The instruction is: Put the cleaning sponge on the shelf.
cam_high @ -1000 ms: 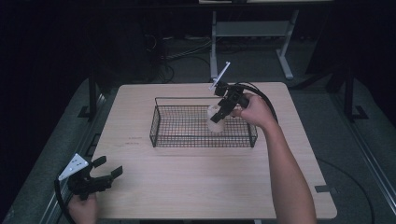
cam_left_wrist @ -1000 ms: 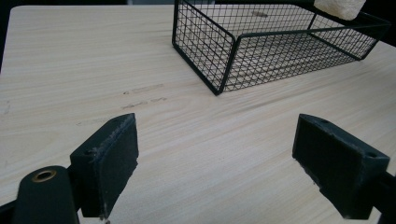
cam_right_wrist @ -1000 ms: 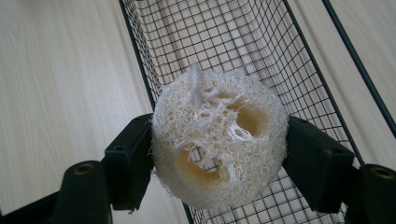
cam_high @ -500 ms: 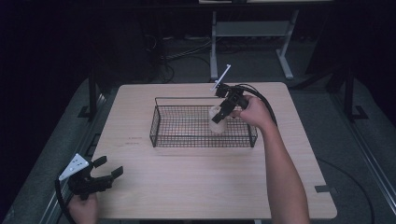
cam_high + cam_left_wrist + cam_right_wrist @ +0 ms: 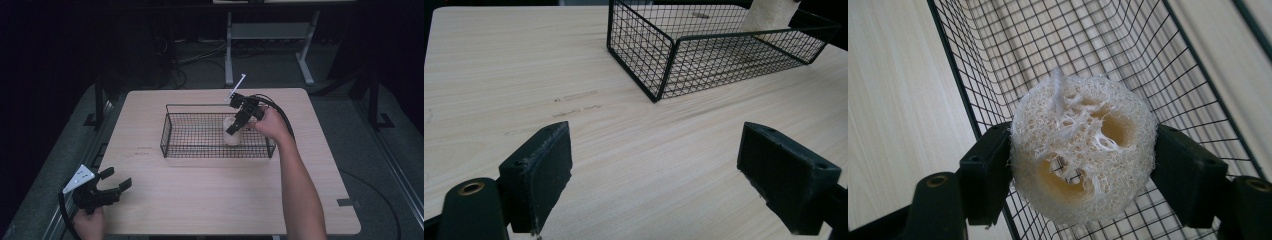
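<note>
The right gripper (image 5: 234,131) is clamping a pale loofah piece (image 5: 232,136) between its two black jaws. In the right gripper view the loofah piece (image 5: 1082,170) is sitting squarely between the pads, its fibrous cut face with two hollow channels turned toward the camera, and both pads are pressing into its sides. The jaws are standing only as far apart as the loofah's width allows.

In the high view the right gripper is reaching down into the wire basket (image 5: 170,132) from the far right, tilted so its jaws are pointing down and toward the person. The loofah piece is sitting inside the right-hand part of the basket, near the front wall; whether it is touching the mesh floor cannot be told. In the right gripper view the basket's mesh (image 5: 1058,45) is lying behind and beneath the loofah, with one side rim running just past the left jaw.

The black wire basket is resting on the light wood counter (image 5: 210,200), toward its far half. In the left gripper view the basket (image 5: 659,60) is standing well ahead of the jaws, and the loofah's lower end (image 5: 769,17) is showing at its far end.

The left gripper (image 5: 117,189) is resting at the near left corner of the counter, jaws spread wide with nothing between them, only bare wood in the gap.
</note>
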